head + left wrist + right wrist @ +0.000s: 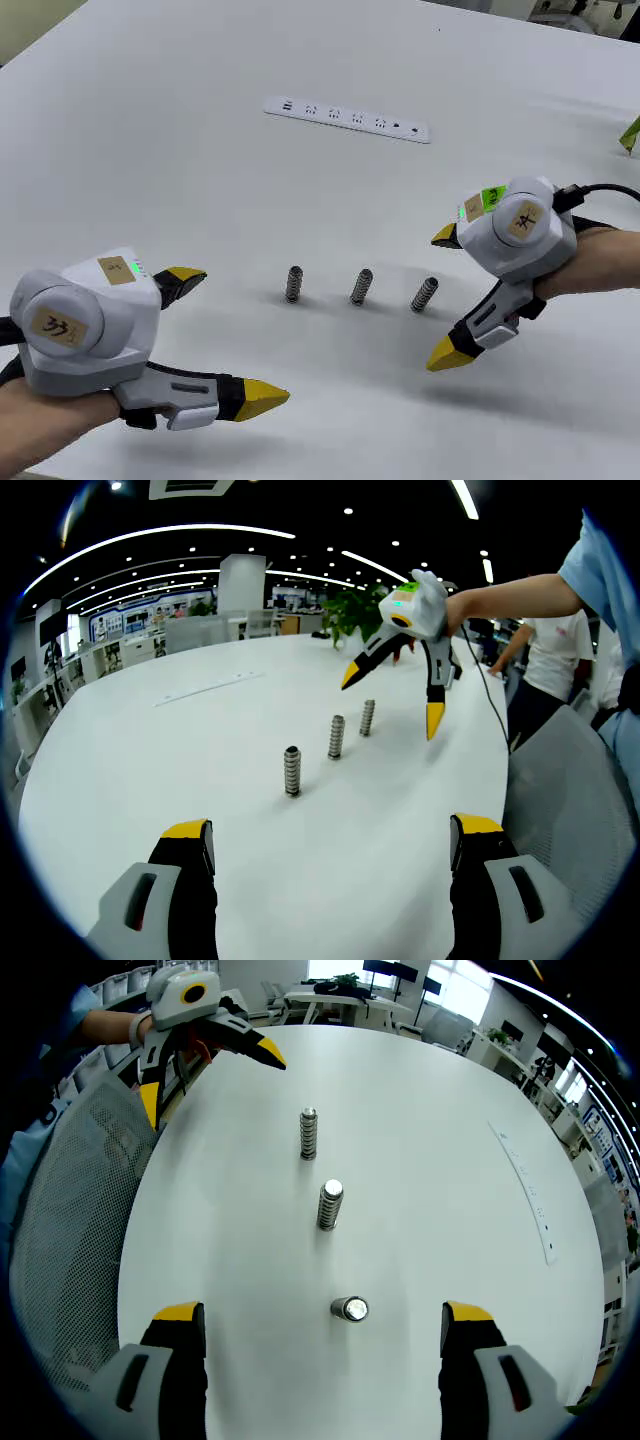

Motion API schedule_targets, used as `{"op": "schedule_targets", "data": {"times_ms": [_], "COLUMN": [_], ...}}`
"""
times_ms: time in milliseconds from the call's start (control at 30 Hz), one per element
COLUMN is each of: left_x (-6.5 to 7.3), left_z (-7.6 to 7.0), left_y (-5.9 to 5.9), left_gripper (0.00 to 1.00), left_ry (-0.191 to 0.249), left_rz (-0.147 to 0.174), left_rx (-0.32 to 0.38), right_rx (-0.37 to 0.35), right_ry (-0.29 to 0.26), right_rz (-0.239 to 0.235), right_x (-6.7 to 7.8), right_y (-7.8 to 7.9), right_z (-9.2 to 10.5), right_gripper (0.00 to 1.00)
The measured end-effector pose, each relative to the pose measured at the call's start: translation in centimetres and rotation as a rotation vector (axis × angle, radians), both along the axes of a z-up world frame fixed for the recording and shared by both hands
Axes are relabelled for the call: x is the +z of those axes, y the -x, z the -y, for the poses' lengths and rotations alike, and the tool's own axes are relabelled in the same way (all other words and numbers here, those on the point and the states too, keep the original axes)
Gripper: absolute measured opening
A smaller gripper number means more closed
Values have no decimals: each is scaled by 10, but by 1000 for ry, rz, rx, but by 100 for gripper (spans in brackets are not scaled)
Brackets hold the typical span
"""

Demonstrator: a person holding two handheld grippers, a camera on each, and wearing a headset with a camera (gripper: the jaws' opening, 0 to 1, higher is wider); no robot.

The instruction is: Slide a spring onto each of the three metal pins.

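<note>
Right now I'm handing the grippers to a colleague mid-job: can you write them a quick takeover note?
Left gripper: open, empty, at one end of the row.
Right gripper: open, empty, at the other end.
On the table, upright in a row: left pin, middle pin, right pin.
Done: each pin appears to carry a spring.
Left: seemingly nothing; maybe check seating.

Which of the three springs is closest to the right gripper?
The rightmost grey metal spring in the head view's row, beside the right gripper; the other two stand farther left.
</note>
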State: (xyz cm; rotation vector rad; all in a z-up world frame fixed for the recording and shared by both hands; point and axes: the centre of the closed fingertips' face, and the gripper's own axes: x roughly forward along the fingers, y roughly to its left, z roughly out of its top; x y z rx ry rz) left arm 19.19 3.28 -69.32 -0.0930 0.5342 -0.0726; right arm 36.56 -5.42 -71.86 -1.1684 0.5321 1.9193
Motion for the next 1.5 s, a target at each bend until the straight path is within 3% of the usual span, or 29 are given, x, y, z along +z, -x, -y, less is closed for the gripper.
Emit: {"op": "schedule_targets", "data": {"times_ms": [100, 467, 533, 1200, 1500], "left_x": [0, 5, 5, 12, 13], "left_z": [0, 1, 3, 2, 4], "left_y": [1, 1, 1, 3, 5], "left_gripper": [100, 100, 100, 100, 100], "left_ry": [-1, -6, -6, -11, -14], "left_rz": [-2, 3, 2, 4, -2], "left_rx": [1, 7, 9, 30, 32], "right_rx": [-55, -178, -227, -404, -482], "right_ry": [-25, -131, -149, -276, -299], "right_rz": [-51, -88, -119, -171, -192], "right_x": [4, 12, 11, 24, 25], "right_y": [2, 0, 0, 6, 10], "right_z": [7, 49, 55, 98, 119], "right_gripper": [99, 98, 98, 97, 97]}}
